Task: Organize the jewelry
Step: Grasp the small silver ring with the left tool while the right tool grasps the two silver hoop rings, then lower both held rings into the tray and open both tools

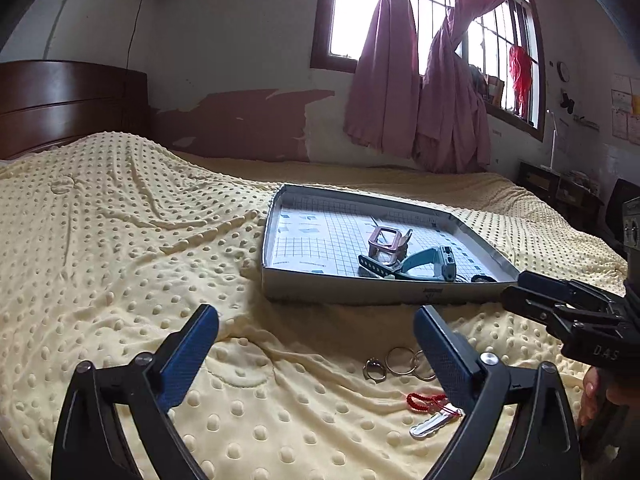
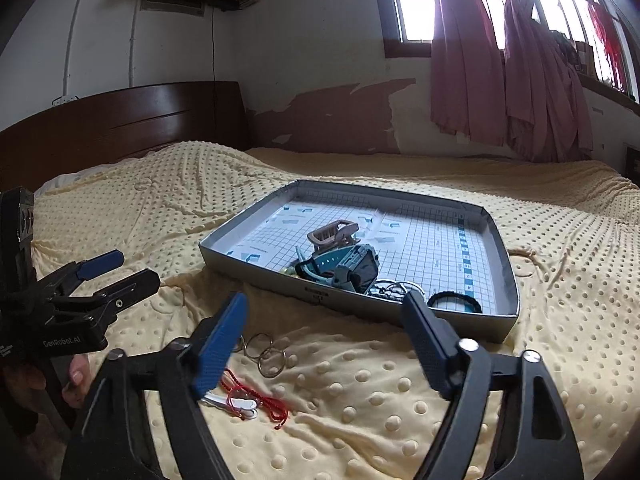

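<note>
Both grippers [image 1: 316,326] [image 2: 326,312] gape empty; white clip [image 2: 230,402] lies seemingly crosswise.

- Bed blanket [image 1: 120,240] lay under everything; headboard [image 1: 60,104] far behind, to the left of the left gripper [image 1: 316,336].
- Tray [image 2: 256,276] sat on blanket straight ahead of both grippers, window [image 1: 344,8] w/ curtains [image 1: 384,80] well behind it.
- In tray: hair clip [image 2: 332,234] behind watch [image 2: 344,268]; hair tie [image 2: 454,302] at near-right corner, just beyond right gripper [image 2: 324,324].
- Loose rings [image 1: 400,362] on blanket betw. tray & left gripper, near its right finger.
- Corded key [image 2: 240,398] on blanket nearer than rings, by right gripper's left finger.
- Right gripper lay to the right of left gripper, apart.
</note>
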### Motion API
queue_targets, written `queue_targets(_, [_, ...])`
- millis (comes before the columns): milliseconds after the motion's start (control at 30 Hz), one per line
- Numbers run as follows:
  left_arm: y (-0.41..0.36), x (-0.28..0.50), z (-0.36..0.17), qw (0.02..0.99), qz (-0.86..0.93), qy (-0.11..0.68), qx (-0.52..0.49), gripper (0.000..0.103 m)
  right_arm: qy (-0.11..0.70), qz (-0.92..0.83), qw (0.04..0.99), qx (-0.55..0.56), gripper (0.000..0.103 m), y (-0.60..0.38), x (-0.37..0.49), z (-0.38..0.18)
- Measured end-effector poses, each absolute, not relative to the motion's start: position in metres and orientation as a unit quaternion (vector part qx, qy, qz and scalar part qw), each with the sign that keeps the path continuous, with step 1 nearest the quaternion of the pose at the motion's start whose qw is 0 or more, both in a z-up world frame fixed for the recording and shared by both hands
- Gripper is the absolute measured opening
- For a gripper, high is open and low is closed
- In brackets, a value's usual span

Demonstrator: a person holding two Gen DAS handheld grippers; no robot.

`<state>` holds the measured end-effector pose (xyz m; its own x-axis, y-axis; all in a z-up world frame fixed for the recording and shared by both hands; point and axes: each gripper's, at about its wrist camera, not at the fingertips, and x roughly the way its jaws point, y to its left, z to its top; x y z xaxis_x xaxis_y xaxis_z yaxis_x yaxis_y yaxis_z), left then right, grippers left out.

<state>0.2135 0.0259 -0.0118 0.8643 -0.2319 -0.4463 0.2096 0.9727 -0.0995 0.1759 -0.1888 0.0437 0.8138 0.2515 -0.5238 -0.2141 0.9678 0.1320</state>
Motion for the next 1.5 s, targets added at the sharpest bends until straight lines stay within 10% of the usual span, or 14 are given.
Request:
queue_targets(467, [0.004, 0.238, -0.042, 0.924, -0.226, 0.309, -0.011, 0.025, 0.374, 0.191, 0.908, -0.021, 0.02, -0.156, 0.195, 0.002])
queue_targets(1500, [-0.011, 0.283, -0.077, 0.868, -0.232, 0.439, -0.029, 0.006, 0.449, 0.198, 0.871, -0.019, 0.003, -0.139, 0.228, -0.026])
